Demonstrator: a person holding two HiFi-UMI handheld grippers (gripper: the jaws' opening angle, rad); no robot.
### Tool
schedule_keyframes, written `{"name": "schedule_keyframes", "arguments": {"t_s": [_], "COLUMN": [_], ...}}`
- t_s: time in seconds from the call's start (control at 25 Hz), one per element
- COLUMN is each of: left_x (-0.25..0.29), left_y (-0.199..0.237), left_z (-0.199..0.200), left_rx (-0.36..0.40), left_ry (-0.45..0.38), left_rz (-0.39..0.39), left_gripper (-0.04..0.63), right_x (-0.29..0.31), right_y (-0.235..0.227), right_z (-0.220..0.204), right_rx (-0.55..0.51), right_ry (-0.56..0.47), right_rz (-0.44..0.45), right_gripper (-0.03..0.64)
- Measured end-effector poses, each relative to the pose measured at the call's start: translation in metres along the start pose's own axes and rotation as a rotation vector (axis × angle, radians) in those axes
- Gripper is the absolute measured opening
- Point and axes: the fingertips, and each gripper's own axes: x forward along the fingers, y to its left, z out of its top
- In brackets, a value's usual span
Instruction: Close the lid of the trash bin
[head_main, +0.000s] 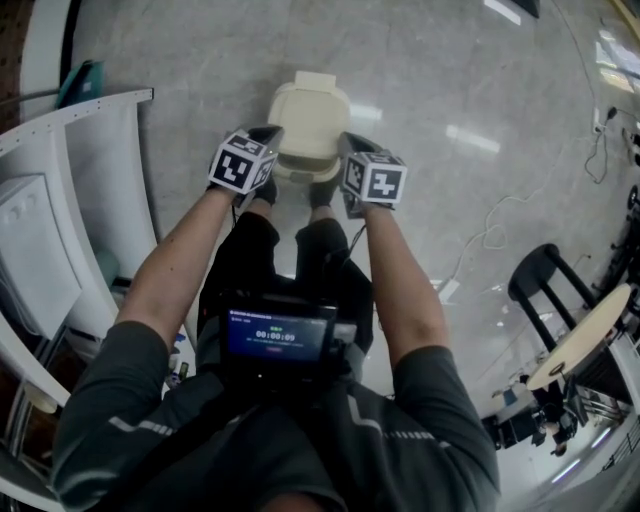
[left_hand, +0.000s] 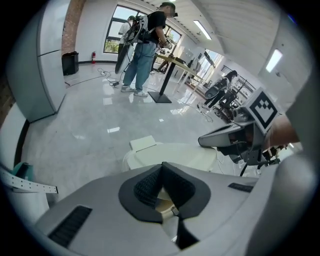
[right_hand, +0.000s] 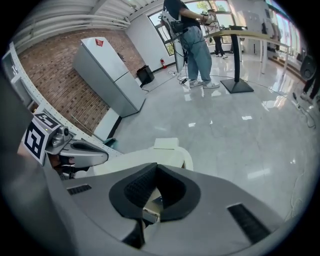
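Bin (head_main: 306, 166) sits on the floor (head_main: 450, 80), lid (head_main: 310, 110) lying flat. Left gripper (head_main: 268, 134) and right gripper (head_main: 351, 142) flank it, fingers pressed together, holding nothing.

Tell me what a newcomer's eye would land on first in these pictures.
A cream trash bin stands on the glossy marble floor at the top centre of the head view, and its lid looks down. The left hand-held gripper and the right hand-held gripper, each with a black-and-white marker cube, flank it with jaws together. In the left gripper view a person stands far behind.
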Motion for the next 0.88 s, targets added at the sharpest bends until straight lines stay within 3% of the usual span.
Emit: {"name": "schedule_keyframes", "arguments": {"t_s": [0.2,0.52,0.88], "left_x": [0.006,0.030,0.055], "left_y": [-0.004,-0.002,-0.004], "left_z": [-0.028,-0.074,-0.112], "left_rx": [-0.102,-0.154,-0.100], "left_ry": [0.000,0.071,0.148], "left_rz": [0.034,0.058,0.052], "left_gripper": [0.005,0.005,0.005], "right_x": [0.006,0.024,0.050], "right_y": [0.001,-0.007,-0.019], "right_z": [-0.026,-0.072,-0.110], "right_rx": [0.016,0.020,0.003], "right_ry": [0.038,0.125,0.218], "right_rz": [-0.016,-0.042,-0.058], "right_gripper": [0.009,0.009,0.009]}}
